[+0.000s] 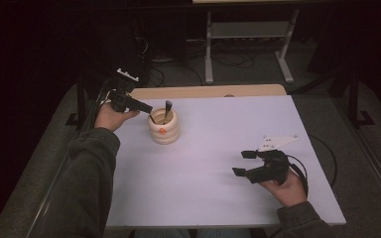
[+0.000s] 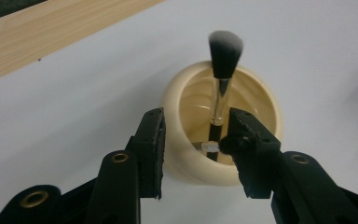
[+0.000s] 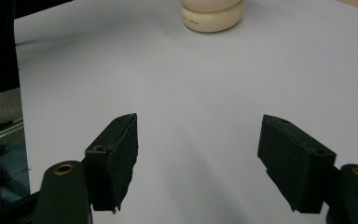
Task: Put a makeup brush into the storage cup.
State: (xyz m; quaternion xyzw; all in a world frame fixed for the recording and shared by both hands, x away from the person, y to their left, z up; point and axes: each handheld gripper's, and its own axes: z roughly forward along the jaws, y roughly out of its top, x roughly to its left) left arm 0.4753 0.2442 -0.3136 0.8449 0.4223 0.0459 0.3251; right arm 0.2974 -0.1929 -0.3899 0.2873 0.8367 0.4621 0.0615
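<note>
Cream-coloured, ribbed and round, the ceramic cup [image 1: 163, 127] stands near the far left corner of the white table [image 1: 218, 168], with a black-handled makeup brush [image 1: 167, 110] leaning inside. From above, the left gripper [image 1: 141, 106] sits just beside the cup's rim, and the right gripper [image 1: 244, 162] rests near the right edge, well apart.

Looking along the left gripper, its jaws stand apart on both sides of the brush handle [image 2: 214, 135], not pinching it. The bristles point up.

Looking along the right gripper, its jaws are wide apart over bare table.

I think the brush was just dropped in. Next, the left hand should lift away without bumping the cup.
</note>
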